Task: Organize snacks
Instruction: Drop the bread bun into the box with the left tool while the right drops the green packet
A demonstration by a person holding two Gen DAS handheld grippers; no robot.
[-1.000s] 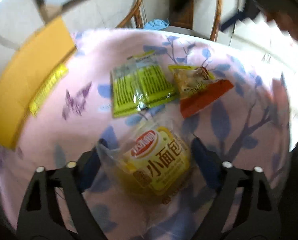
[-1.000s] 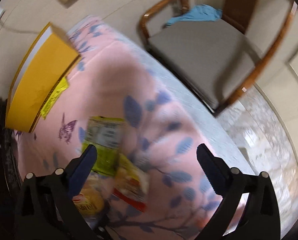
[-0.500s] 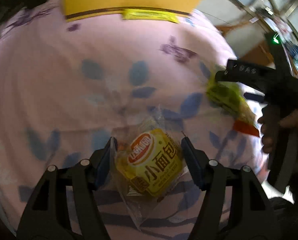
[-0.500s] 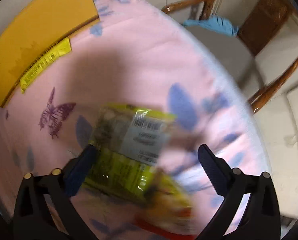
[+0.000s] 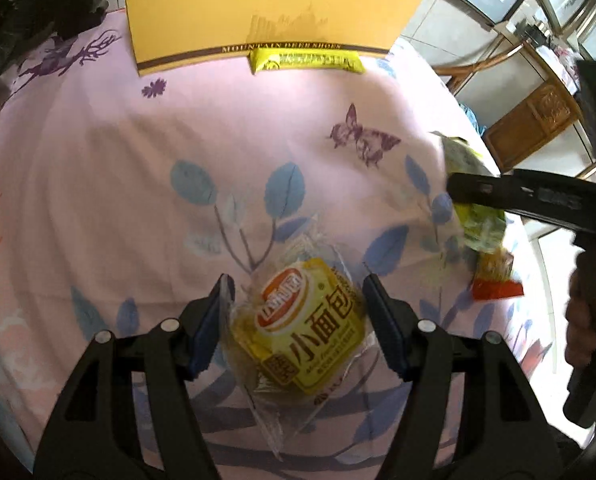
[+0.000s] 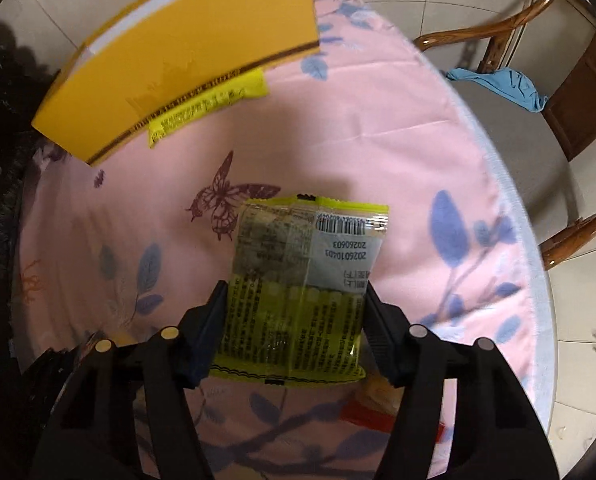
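Note:
A yellow mini-bread packet (image 5: 306,332) in clear wrap sits between the blue pads of my left gripper (image 5: 300,312), which is shut on it over the pink tablecloth (image 5: 117,180). In the right wrist view a green snack packet (image 6: 302,288) lies back side up between the pads of my right gripper (image 6: 295,316). Its jaws are closing and the pads meet the packet's two sides. The left wrist view shows that packet (image 5: 478,216) under the right gripper's black fingers (image 5: 518,196). An orange-red packet (image 5: 496,280) lies just beside it.
A yellow cardboard box (image 5: 257,12) stands at the table's far edge with a yellow sachet (image 5: 306,60) against it. A wooden chair (image 6: 518,120) with a blue cloth (image 6: 498,84) stands past the round table's right edge. A person's hand (image 5: 586,312) grips the right handle.
The left gripper rolled with the bread packet in it, so its view now faces the yellow box. The right gripper moved over the green packet and its wide jaws came in onto it.

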